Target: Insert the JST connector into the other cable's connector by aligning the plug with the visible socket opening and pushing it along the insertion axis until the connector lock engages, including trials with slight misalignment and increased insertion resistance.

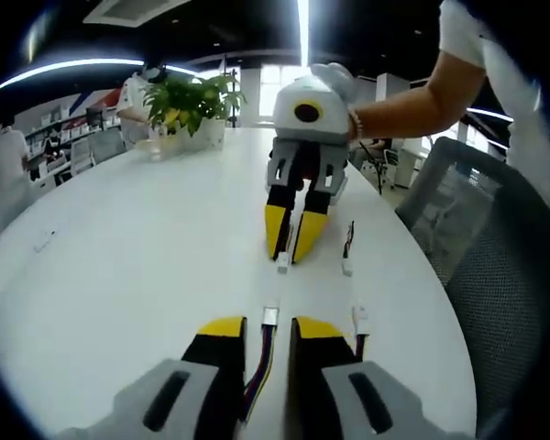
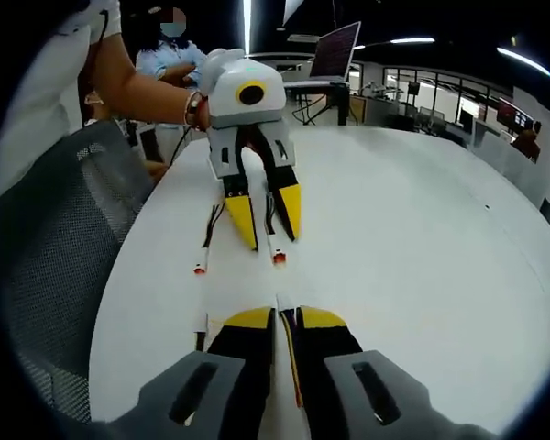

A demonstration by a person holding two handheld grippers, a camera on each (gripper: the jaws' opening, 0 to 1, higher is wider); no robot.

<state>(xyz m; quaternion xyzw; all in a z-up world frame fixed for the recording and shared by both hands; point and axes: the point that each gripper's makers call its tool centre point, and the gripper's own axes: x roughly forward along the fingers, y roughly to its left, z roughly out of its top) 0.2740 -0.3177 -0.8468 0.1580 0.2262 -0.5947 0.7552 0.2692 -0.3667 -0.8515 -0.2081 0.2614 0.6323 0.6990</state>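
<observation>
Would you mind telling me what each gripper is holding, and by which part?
Each gripper holds a cable just behind its connector: the left gripper the one ending at the white connector, the right gripper the other cable.

left gripper (image 1: 269,328) clamping cable (image 1: 259,367), right gripper (image 1: 291,248) opposite

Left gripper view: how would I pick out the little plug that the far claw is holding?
On the big white table, find the far claw, white with yellow tips. The plug is the small white piece poking from between those tips, facing the connector held in the near claw. A similar loose connector to its right lies on the table, gripped by nothing.
</observation>
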